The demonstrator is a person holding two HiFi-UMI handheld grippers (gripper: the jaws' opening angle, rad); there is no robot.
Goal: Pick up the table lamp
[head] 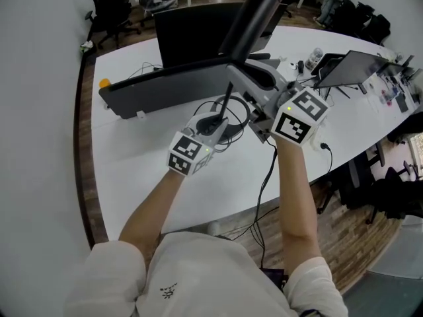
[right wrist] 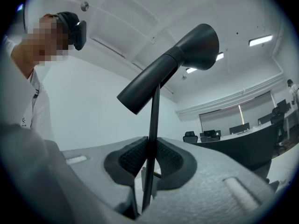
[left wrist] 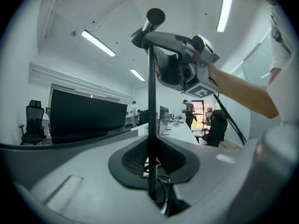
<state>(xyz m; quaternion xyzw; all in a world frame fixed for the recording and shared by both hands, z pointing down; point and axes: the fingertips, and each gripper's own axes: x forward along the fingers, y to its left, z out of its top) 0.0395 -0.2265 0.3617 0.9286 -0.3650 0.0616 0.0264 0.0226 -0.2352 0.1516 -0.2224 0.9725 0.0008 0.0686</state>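
One white table (head: pixel 132 177). On it: one large black monitor (head: pixel 192 32), one long dark panel (head: pixel 165 88) lying in front of it, and one open laptop (head: pixel 357 68) far right. At least two office chairs (head: pixel 109 8) stand past the far corner. Loose black cables (head: pixel 241 121) coil under the work and trail off the near edge.

One table lamp (head: pixel 258 12), over mid-table in front of the monitor. Its dark tubular head (right wrist: pixel 173 73) is tilted and its thin stem (left wrist: pixel 152 106) upright. The base is not made out.

Two hand-held grippers, both pinching that stem. The left hand-held gripper (left wrist: pixel 152 148) is low, near the cables. The right hand-held gripper (right wrist: pixel 150 157) is higher, just under the head, seen from the left gripper view as clamped above (left wrist: pixel 156 45).
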